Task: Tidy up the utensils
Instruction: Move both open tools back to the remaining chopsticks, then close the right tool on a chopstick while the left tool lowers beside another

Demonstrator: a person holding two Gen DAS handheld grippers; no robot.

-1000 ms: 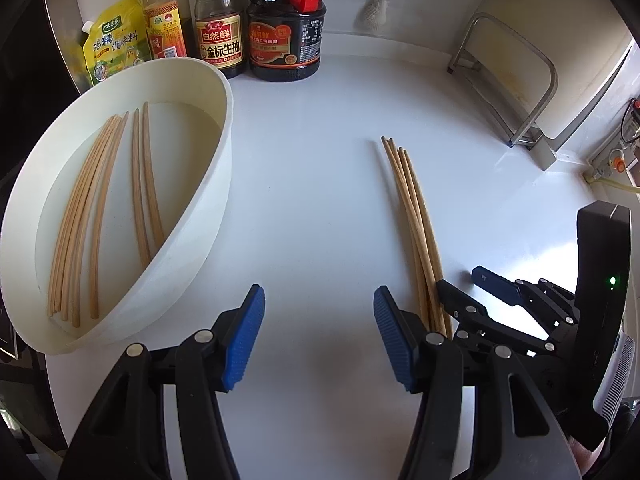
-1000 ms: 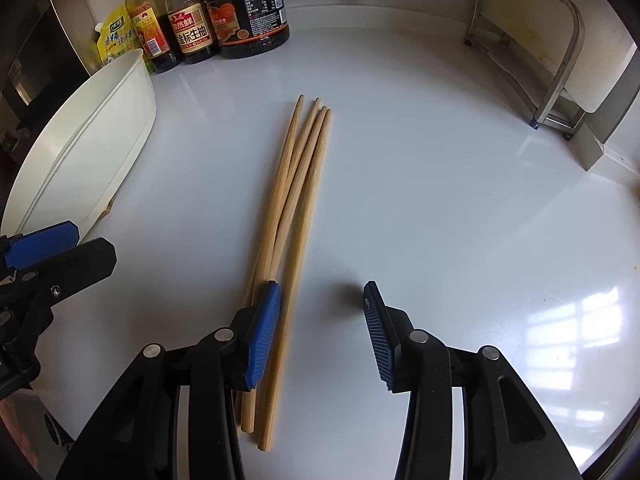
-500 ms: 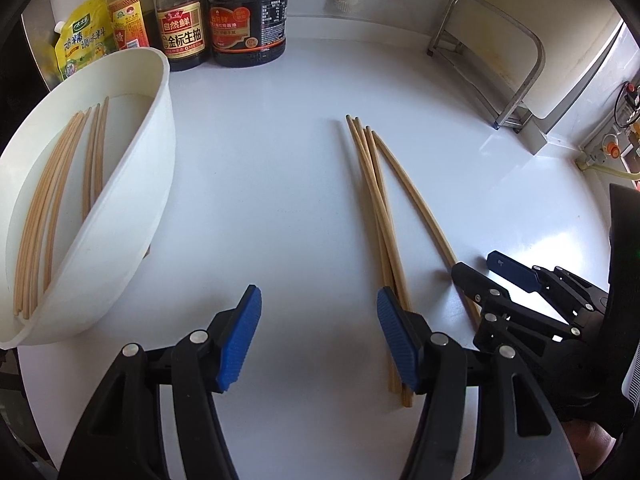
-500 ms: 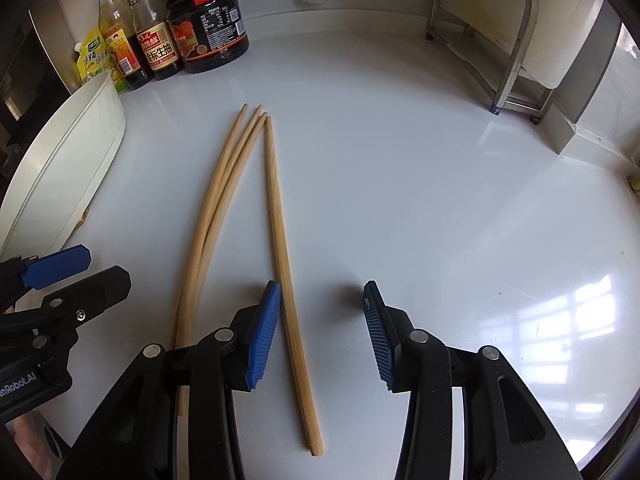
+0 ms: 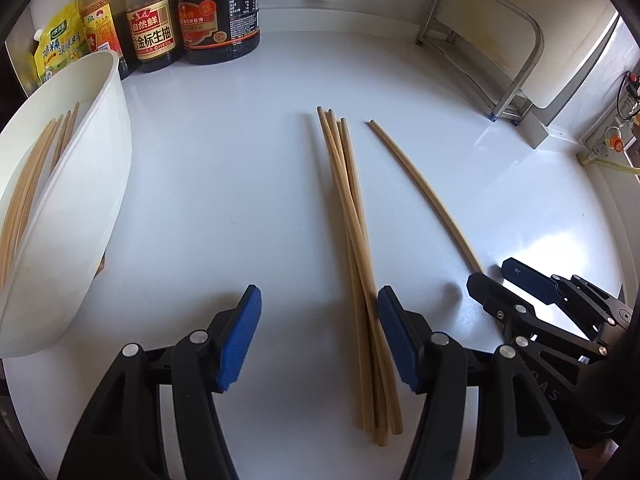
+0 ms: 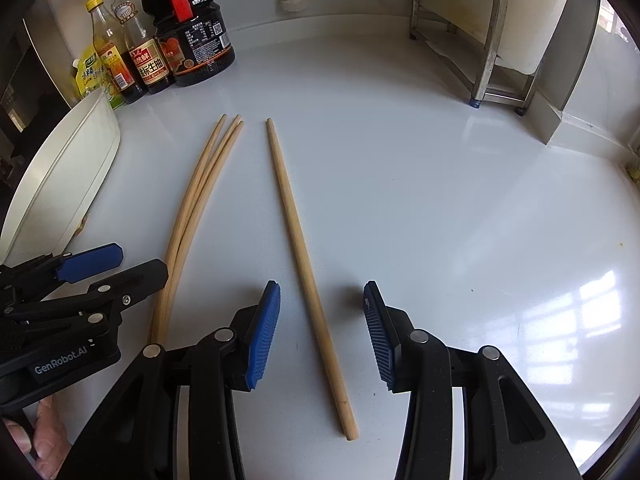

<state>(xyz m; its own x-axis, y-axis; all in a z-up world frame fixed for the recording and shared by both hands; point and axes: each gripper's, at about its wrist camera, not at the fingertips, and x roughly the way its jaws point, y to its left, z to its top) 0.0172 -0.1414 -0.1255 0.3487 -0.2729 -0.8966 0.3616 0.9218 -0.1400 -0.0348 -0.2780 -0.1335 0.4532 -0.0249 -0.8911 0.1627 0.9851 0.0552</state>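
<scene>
- On the white bench (image 6: pixel 400 160): one chopstick (image 6: pixel 304 268) lies apart from the bundle (image 5: pixel 352 232); likely split off so it can be taken singly
- right gripper (image 6: pixel 322 330) straddles that chopstick; jaws apart, nothing clamped
- left gripper (image 5: pixel 318 338) jaws apart, empty; bundle just beside its right pad (image 5: pixel 394 340), outside the gap
- tub (image 5: pixel 80 200) at left already holds chopsticks; probably the destination
- Labels: soy bottle (image 5: pixel 154 28) reads 自然鲜 / 金标生抽; left tool marked "GenRobot.AI"; other bottle print too small to read
</scene>
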